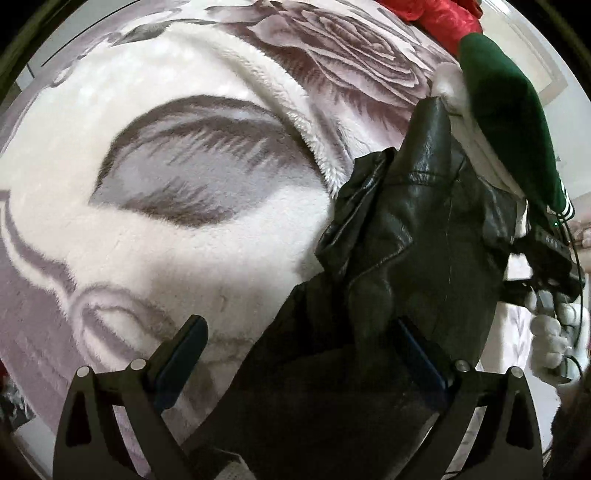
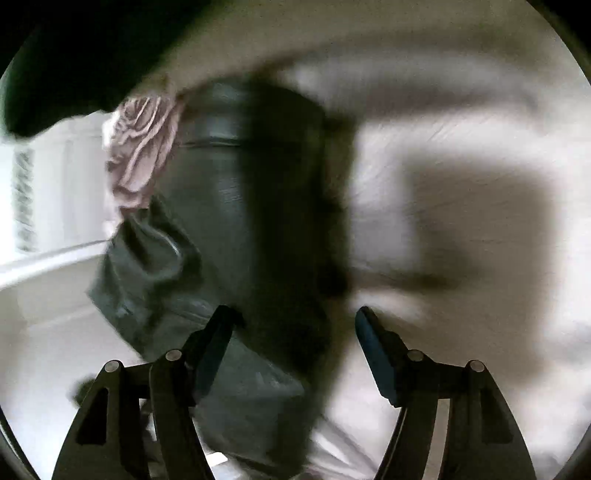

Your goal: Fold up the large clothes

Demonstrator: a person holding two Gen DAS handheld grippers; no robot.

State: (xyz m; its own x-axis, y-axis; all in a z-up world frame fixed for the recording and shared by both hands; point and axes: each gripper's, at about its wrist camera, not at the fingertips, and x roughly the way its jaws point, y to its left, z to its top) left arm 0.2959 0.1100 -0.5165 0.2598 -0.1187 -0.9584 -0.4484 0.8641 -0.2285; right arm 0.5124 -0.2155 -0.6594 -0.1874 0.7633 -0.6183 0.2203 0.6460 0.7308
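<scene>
A black leather jacket (image 1: pixel 413 229) lies crumpled on a plush white blanket (image 1: pixel 184 240) printed with grey roses. My left gripper (image 1: pixel 301 332) points steeply down over the jacket's near end with its jaws wide open. Its right finger (image 1: pixel 417 347) is over the leather and its left finger (image 1: pixel 188 343) is over the blanket, and nothing is pinched. In the blurred right wrist view the same jacket (image 2: pixel 236 192) stretches away from my right gripper (image 2: pixel 295 325). That gripper is open, with leather below its left finger (image 2: pixel 218 339), and the pads are not pressing on anything.
A person's green sleeve (image 1: pixel 509 122) and white-gloved hand (image 1: pixel 550 332) reach in at the right edge, holding the other gripper's body. A red garment (image 1: pixel 443 18) lies at the top. A folded-back blanket edge (image 1: pixel 280 96) forms a ridge. The gripper's shadow (image 2: pixel 480 221) falls on pale bedding.
</scene>
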